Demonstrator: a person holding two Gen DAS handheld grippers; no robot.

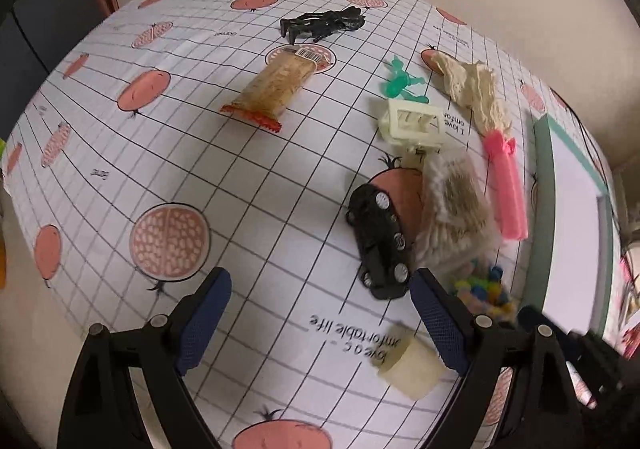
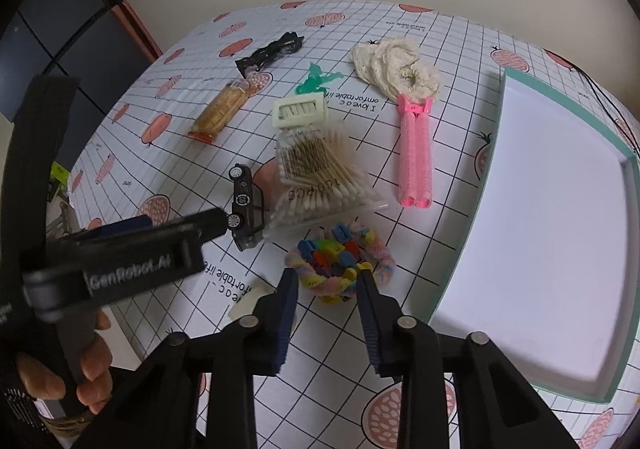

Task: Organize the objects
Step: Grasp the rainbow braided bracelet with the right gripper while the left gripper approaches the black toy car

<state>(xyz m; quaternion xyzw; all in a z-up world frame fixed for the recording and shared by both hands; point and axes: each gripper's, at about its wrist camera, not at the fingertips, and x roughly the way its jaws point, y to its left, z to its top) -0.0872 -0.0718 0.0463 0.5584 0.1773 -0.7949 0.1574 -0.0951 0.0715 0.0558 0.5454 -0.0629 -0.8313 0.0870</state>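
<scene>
Home, prob. — patterned tablecloth (image 1: 248, 217) (pomegranate print), cotton swabs (image 2: 316, 177), toy car (image 2: 246, 205).

Both grippers' fingers (image 1: 204, 313) (image 2: 286, 313) apart

left tool (image 1: 320, 323) open above tablecloth (image 1: 248, 177) | black toy car (image 1: 380, 241) by right finger
</scene>
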